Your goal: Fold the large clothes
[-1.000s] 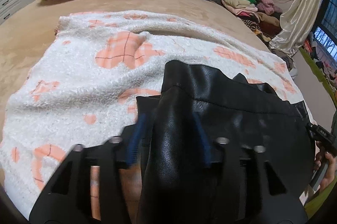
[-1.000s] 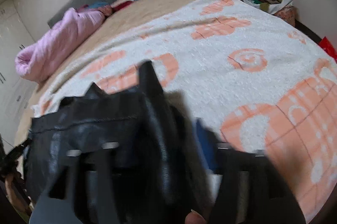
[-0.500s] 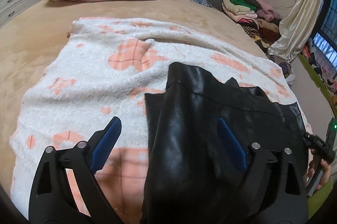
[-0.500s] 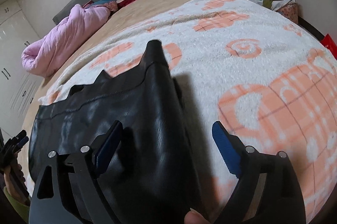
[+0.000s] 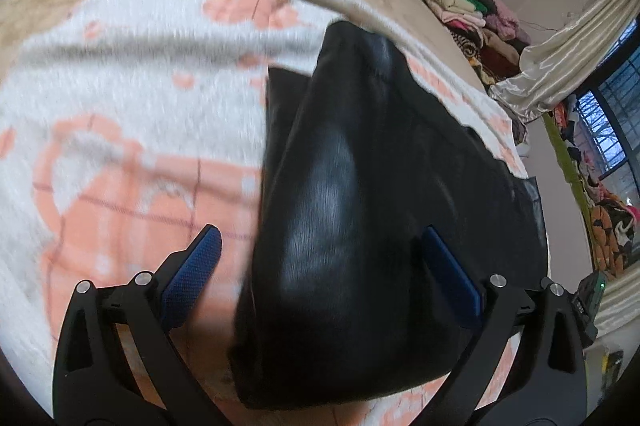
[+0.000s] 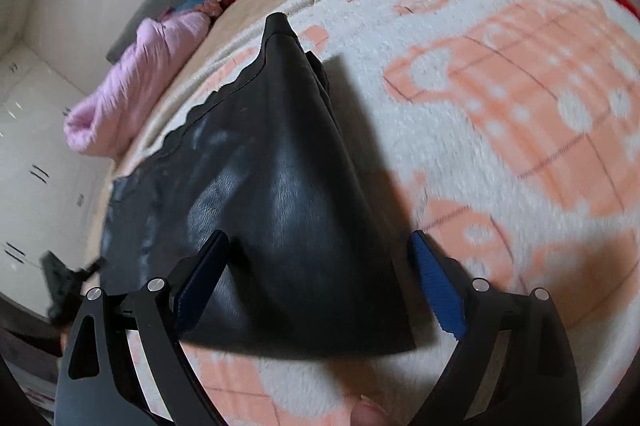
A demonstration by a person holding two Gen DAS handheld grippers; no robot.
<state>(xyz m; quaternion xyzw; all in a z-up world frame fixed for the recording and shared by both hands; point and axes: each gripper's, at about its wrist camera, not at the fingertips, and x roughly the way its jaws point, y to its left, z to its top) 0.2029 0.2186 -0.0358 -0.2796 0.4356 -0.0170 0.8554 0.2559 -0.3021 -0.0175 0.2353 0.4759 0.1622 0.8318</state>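
A black leather garment lies folded on a white blanket with peach patterns. My left gripper hovers over the garment's near end. Its jaws are opening, and the blue pads stand apart on either side of the leather without touching it. In the right wrist view the same garment tapers to a point toward the far side. My right gripper straddles its near edge. Those jaws are closing slightly, but the pads stay clear of the fabric.
The blanket covers a tan bed. A rolled pink duvet lies at the bed's far end. A pile of folded clothes and a cream curtain stand beyond the bed. White wardrobe doors are at the left.
Both grippers were shut on the leather a second ago; they have let go and spread wide. The garment now lies flat on the blanket, and both views have shifted closer and lower.
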